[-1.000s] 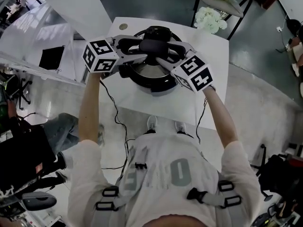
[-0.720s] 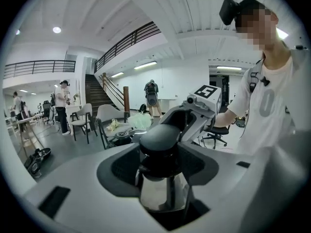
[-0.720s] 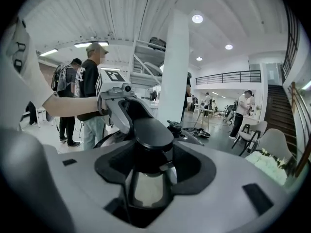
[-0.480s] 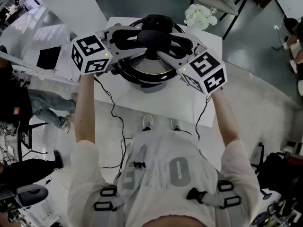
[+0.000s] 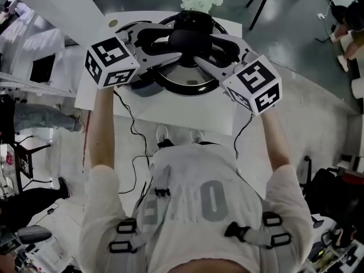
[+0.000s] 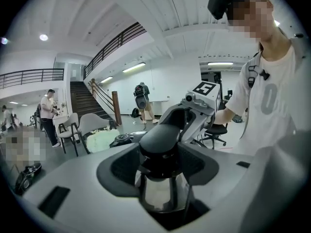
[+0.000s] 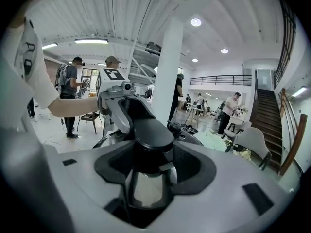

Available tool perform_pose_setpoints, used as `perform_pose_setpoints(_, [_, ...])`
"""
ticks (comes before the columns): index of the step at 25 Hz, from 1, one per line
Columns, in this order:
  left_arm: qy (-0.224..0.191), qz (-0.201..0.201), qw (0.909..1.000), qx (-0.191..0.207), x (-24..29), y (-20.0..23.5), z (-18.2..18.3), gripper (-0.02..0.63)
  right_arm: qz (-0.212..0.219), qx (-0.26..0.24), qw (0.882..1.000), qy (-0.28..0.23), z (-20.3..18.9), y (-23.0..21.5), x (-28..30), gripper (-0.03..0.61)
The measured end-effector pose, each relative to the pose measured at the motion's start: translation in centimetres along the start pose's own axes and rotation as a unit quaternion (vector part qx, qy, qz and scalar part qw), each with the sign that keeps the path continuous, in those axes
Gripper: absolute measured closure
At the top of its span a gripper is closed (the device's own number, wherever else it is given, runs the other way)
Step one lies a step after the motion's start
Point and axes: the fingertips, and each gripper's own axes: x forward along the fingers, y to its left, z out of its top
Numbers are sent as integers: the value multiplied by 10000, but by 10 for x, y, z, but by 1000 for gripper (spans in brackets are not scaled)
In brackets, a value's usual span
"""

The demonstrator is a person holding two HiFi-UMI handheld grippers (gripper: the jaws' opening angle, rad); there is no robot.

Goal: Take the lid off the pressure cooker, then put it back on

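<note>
An open office hall with staircase [image 6: 81,99], mezzanine railing [image 6: 115,43] and chairs [image 6: 72,126].

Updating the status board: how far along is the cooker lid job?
Done: left gripper and right gripper are both clamped on the black knob from opposite sides. In hand: the lid, held over the white table; whether it has lifted free can't be told. Left: getting it clear, then refitting it.

Dim, muted head view, brighter gripper views lit by ceiling lamps [image 7: 196,22], fisheye bending, dark corners
</note>
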Motion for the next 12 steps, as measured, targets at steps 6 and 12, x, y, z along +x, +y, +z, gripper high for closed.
perform_pose_setpoints(6, [105,32,9999,-125,55,-37,-1,370,96,41,9999,79,-47,-9,-45,339])
perform_pose_setpoints(12, [279,231,9985,-411,88,-61,-28,370,341,60,9991,249,-93,-4,-57,339])
